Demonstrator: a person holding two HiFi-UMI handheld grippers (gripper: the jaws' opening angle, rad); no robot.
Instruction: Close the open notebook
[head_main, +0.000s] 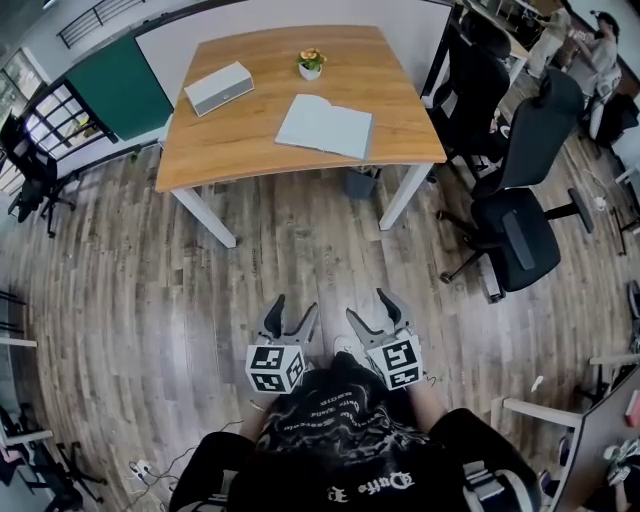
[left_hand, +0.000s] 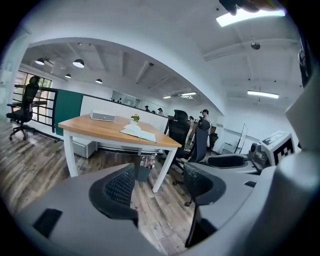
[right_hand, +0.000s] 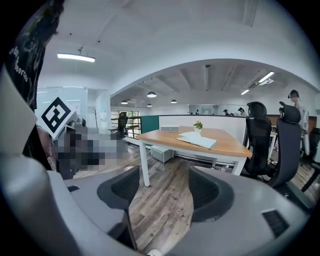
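In the head view the worktop (head_main: 200, 150) hides its own far legs, and a bin (head_main: 360, 183) under its 6 o'clock edge shows only in part. Any writing on the notebook (head_main: 324, 126) is too small to tell, as is any print on the grey box (head_main: 219, 87) at 10 o'clock from it. The hands holding the left tool (head_main: 295, 303) and right tool (head_main: 366, 303) do not show; marker cubes and the person's head cover them. People (head_main: 603, 45) at 1 o'clock are too small to make out.

The person wears a black top (head_main: 340, 435) with white swirled print and lettering, while the grey left gripper (head_main: 293, 307) and right gripper (head_main: 368, 306) have dark textured pads (left_hand: 121, 186) and white cubes (head_main: 276, 367) bearing black square markers.
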